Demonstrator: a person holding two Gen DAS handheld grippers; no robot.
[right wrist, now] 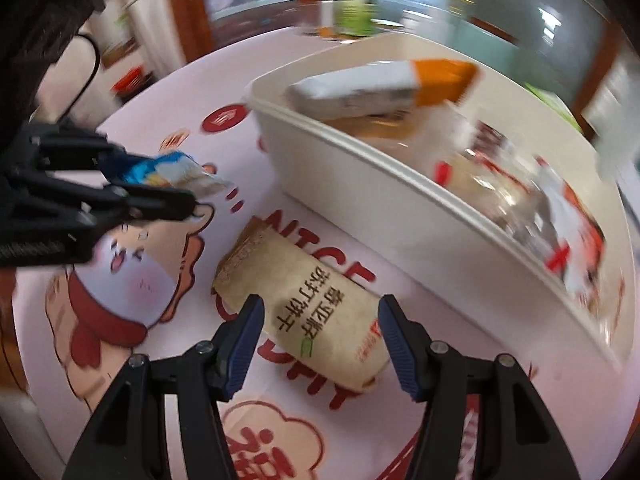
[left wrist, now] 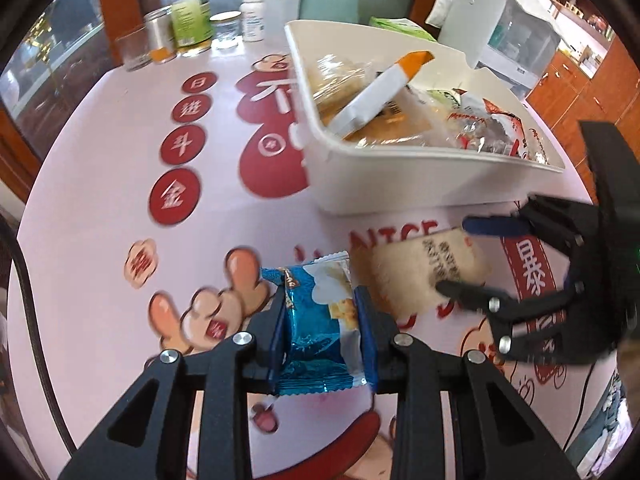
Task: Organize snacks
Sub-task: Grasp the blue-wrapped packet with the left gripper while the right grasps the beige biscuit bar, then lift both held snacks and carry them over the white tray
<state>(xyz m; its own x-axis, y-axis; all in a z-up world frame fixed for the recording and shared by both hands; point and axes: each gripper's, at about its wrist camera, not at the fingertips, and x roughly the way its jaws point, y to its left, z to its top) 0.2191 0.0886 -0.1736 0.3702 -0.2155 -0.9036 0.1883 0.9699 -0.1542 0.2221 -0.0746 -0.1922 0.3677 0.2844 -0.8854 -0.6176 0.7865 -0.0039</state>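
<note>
My left gripper (left wrist: 322, 320) is shut on a blue and white snack packet (left wrist: 320, 328) and holds it above the table; the packet also shows in the right wrist view (right wrist: 176, 172). My right gripper (right wrist: 320, 320) is open, its fingers on either side of a beige cracker packet (right wrist: 312, 316) that lies flat on the table; this packet also shows in the left wrist view (left wrist: 424, 268). A white bin (left wrist: 360, 184) beyond both holds several snacks, with a white and orange box (left wrist: 384, 84) sticking up. The bin also shows in the right wrist view (right wrist: 360, 196).
Bottles and jars (left wrist: 192, 20) stand at the table's far edge. A white appliance (left wrist: 500, 12) stands behind the bin. The round table (left wrist: 100, 220) has a pink cloth with red prints. Wooden cabinets (left wrist: 592, 92) are at the right.
</note>
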